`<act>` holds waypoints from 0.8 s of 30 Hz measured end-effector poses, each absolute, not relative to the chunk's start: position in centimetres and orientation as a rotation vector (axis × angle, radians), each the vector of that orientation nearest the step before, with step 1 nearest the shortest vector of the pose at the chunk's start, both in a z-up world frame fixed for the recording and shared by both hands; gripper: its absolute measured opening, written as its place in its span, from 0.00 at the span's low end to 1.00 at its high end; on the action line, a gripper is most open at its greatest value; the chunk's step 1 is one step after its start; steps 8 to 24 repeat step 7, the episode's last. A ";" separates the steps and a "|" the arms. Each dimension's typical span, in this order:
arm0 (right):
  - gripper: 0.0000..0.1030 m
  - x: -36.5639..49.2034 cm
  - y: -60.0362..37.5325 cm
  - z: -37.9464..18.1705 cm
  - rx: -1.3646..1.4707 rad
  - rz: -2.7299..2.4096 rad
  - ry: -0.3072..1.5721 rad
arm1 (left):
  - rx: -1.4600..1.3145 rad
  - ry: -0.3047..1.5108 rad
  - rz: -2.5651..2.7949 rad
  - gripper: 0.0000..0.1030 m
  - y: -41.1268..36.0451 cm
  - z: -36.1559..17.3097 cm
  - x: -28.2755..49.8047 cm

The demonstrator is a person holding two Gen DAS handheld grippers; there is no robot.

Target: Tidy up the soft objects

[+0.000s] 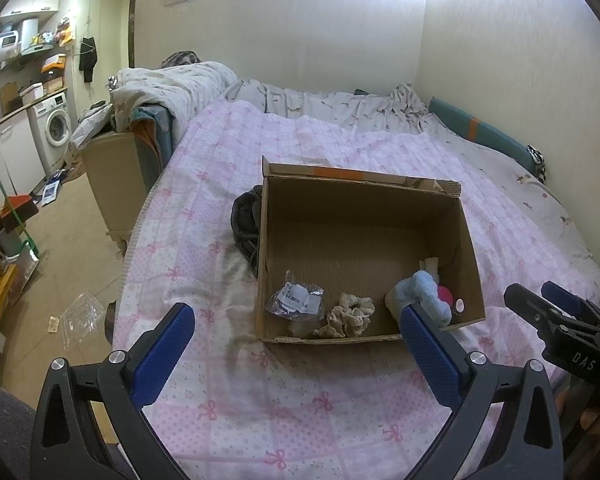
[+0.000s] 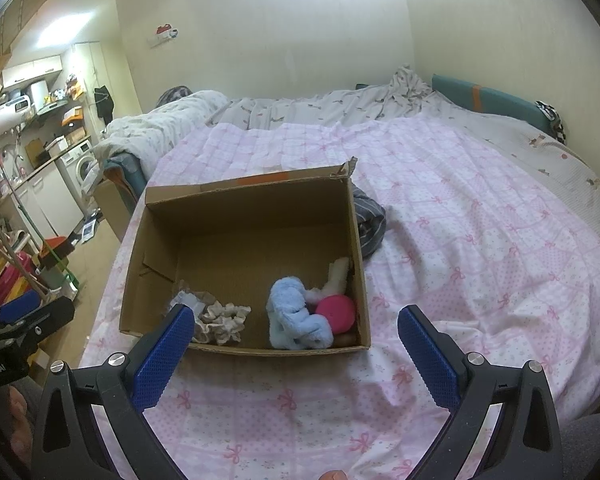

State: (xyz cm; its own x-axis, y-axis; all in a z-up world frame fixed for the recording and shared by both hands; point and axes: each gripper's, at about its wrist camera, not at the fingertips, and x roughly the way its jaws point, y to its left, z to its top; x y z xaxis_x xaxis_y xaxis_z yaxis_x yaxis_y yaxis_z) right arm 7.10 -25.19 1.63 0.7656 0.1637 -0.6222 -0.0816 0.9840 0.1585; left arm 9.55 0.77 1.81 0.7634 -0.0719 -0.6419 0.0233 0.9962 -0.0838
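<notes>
An open cardboard box sat on the pink bow-print quilt of the bed, evidently serving as the bin for the soft things. Several were gathered along its near wall: a beige scrunchie, a light blue plush lying against a pink round item, a cream piece in the right corner, and a clear plastic packet at the left. The left gripper hung above the quilt just short of the box, fingers spread wide and holding nothing; the right gripper was likewise spread and empty, which suggested both were free to fetch another item. Two likely candidates lay outside: a dark bundle touching the box's left wall, and a dark striped cloth against its right wall. Each was half hidden behind cardboard, so what they were could not be told. The left gripper's right finger covered part of the plush in the left wrist view, and the pink item's nature was unclear.
</notes>
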 end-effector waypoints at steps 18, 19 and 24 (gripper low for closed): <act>1.00 7.1 -24.9 1.7 0.126 0.139 0.683 | -0.077 0.706 -0.056 1.00 0.8 1.8 9.6; 1.00 7.1 -24.9 1.7 0.126 0.139 0.683 | -0.077 0.706 -0.056 1.00 0.8 1.8 9.6; 1.00 7.1 -24.9 1.7 0.126 0.139 0.683 | -0.077 0.706 -0.056 1.00 0.8 1.8 9.6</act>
